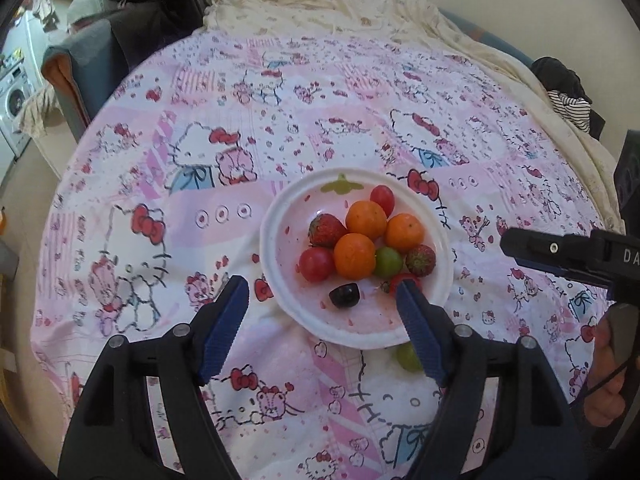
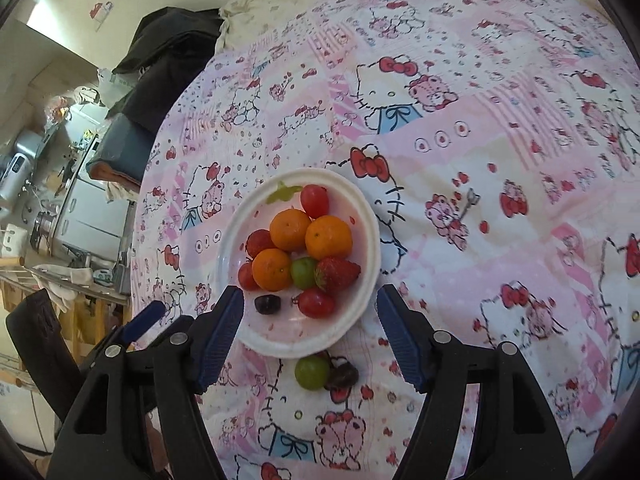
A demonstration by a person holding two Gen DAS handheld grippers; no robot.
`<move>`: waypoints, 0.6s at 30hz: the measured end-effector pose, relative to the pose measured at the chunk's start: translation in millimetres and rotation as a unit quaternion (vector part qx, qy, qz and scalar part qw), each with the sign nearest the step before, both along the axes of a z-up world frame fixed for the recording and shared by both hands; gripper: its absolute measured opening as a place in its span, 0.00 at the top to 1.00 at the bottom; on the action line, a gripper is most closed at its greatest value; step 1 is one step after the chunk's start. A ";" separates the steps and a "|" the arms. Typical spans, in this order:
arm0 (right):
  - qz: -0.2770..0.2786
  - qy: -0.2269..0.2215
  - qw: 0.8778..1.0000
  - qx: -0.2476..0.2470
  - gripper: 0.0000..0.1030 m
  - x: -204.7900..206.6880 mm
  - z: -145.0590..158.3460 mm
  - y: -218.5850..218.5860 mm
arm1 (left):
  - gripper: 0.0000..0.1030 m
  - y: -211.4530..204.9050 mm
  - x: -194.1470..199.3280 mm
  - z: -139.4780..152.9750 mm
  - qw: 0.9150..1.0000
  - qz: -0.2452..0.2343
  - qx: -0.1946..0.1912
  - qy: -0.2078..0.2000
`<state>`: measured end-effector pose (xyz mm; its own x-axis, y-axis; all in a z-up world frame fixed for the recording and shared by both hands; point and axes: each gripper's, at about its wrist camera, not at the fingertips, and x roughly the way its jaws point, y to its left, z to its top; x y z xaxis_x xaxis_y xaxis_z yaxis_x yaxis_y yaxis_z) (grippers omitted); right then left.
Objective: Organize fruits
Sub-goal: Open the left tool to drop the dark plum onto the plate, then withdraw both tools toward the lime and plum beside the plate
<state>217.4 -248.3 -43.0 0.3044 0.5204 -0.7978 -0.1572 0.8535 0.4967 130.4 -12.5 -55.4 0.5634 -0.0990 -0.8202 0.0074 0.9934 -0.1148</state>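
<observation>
Left wrist view shows your left claw point(image 1: 322, 304) released, its two blue ribbed fingers point(image 1: 224, 328) spread wide with nothing pinched between them. Past the tips sits the round white plastic plate with a pink strawberry print point(image 1: 280, 264), resting on the pink-and-white cartoon-cat cloth point(image 1: 200, 160) that covers the desk.

Count what lies on that plate. You have three orange mandarins point(image 1: 366, 220) clustered in the middle, touching one another. Two red strawberries point(image 1: 325, 230) flank them, one on the left of the cluster and one at its lower right. Three red cherry tomatoes point(image 1: 317, 264) are there: one at the far rim, one at the left beside a mandarin, one at the near side, half hidden behind your right-hand finger. One green grape point(image 1: 388, 262) is wedged between a mandarin and a strawberry, and one dark purple grape point(image 1: 344, 295) lies alone on the near part of the plate.

From the right wrist view, your right claw point(image 2: 310, 314) is likewise released, its blue fingers point(image 2: 220, 340) standing either side of the plate's near edge, gripping nothing. Two fruits remain off the plate on the cloth, just beside its near rim: one loose green grape point(image 2: 311, 373) and one loose dark grape point(image 2: 341, 376), touching each other.

Along the right edge of the left wrist view, your other claw's black body and a hand point(image 1: 608, 380) on its grip are in sight.
</observation>
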 end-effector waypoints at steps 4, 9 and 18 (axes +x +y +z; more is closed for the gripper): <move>-0.010 0.004 1.000 -0.002 0.30 -15.1 0.0 -10.7 | 0.29 3.1 -10.0 12.7 1.000 0.002 0.004 -0.018; -0.016 0.011 1.000 -0.002 0.30 -34.7 -1.2 -19.5 | 0.17 8.3 -25.7 22.3 0.999 0.017 0.006 -0.037; -0.031 0.040 0.999 0.000 0.30 -51.7 -15.9 -33.5 | 0.16 15.7 -49.9 22.2 0.998 0.047 0.029 -0.033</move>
